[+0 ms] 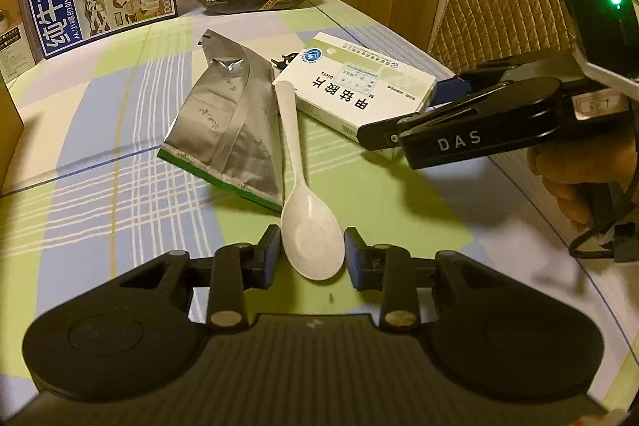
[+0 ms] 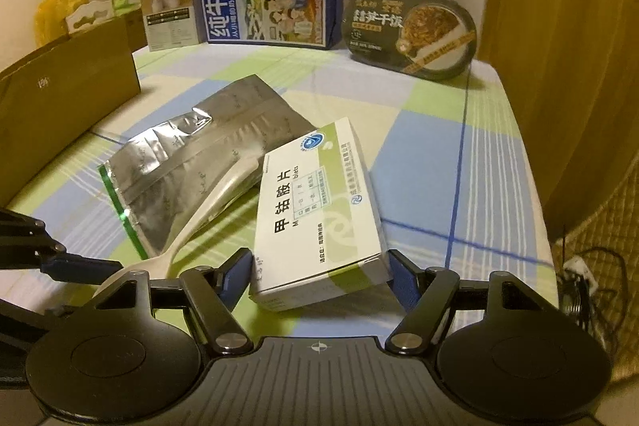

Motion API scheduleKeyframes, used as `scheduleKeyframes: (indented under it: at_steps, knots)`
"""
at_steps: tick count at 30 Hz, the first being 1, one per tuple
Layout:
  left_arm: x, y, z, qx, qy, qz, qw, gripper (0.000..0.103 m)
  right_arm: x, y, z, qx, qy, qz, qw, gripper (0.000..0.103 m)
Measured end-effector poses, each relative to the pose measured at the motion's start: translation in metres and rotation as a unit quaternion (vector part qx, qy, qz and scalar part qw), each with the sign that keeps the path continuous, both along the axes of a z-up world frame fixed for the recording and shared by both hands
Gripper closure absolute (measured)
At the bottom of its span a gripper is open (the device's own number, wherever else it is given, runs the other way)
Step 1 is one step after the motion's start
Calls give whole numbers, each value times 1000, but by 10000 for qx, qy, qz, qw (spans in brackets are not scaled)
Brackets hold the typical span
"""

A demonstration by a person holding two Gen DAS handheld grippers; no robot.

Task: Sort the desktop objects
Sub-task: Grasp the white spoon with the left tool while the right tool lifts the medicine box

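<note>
Your left gripper [image 1: 311, 253] clenched the white spoon [image 1: 309, 222] by its bowl, your right gripper [image 2: 321, 276] straddled the medicine box [image 2: 319, 210] unclenched, its contact unclear.

In the right wrist view the spoon's [image 2: 207, 210] bowl was hidden behind the right claw's [image 2: 319, 272] frame, and the brown box [image 2: 68, 98] ran off the left edge. In the left wrist view a small black object [image 1: 282, 60] behind the medicine box [image 1: 359, 82] was too covered to identify.
</note>
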State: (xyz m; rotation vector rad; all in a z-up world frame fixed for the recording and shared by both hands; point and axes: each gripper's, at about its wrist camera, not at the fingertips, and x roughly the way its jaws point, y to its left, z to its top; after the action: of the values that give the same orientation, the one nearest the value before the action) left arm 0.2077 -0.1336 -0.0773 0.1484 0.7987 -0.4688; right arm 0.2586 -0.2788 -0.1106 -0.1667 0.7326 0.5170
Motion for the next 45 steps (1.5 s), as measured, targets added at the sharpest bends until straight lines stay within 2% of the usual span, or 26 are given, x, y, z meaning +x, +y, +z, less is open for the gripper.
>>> scheduleKeyframes:
  at_steps: [5, 10, 13, 15, 17, 18, 19, 27, 30, 36, 38, 39, 42, 45]
  knots:
    - [-13, 10, 4, -22, 70, -45, 10000, 74, -35, -8, 14, 492, 482, -560, 9961, 34]
    - [-47, 27, 8, -6, 148, -129, 9998, 76, -89, -18, 20, 1052, 1128, -1185, 9809, 34]
    - [-70, 39, 9, 9, 191, -200, 9996, 76, -126, -20, 23, 1226, 1304, -1379, 9741, 34]
    - [-87, 46, 9, 83, 171, -266, 9995, 76, -145, -17, 25, 1085, 1208, -1472, 9757, 30]
    - [-98, 52, 7, 123, 140, -259, 9995, 76, -160, -16, 28, 953, 1044, -1573, 9774, 20]
    - [-102, 55, 6, 135, 126, -213, 9996, 72, -165, -16, 30, 952, 986, -1593, 9777, 20]
    - [-104, 58, 5, 163, 94, -160, 9997, 63, -169, -17, 32, 941, 914, -1610, 9782, 20]
    - [-87, 48, 11, 225, -272, -421, 9985, 55, -182, -1, 24, 295, 349, -1206, 9916, 20]
    - [-72, 38, 10, 214, -257, -574, 9978, 54, -181, 4, 16, 158, 259, -1148, 9929, 20]
    - [-53, 25, -1, 246, -156, -645, 9975, 56, -172, 5, 6, 304, 233, -1123, 9929, 20]
    - [-49, 23, -4, 270, -85, -640, 9975, 65, -171, 7, 4, 319, 192, -1043, 9938, 20]
    - [-48, 24, -5, 206, -79, -635, 9977, 73, -170, 9, 3, 307, 156, -1004, 9943, 20]
    - [-52, 24, -4, 325, -169, -574, 9977, 75, -170, 14, 1, 229, 8, -870, 9959, 20]
    - [-56, 29, -5, 264, -147, -497, 9983, 75, -169, 18, -1, 160, -93, -796, 9967, 20]
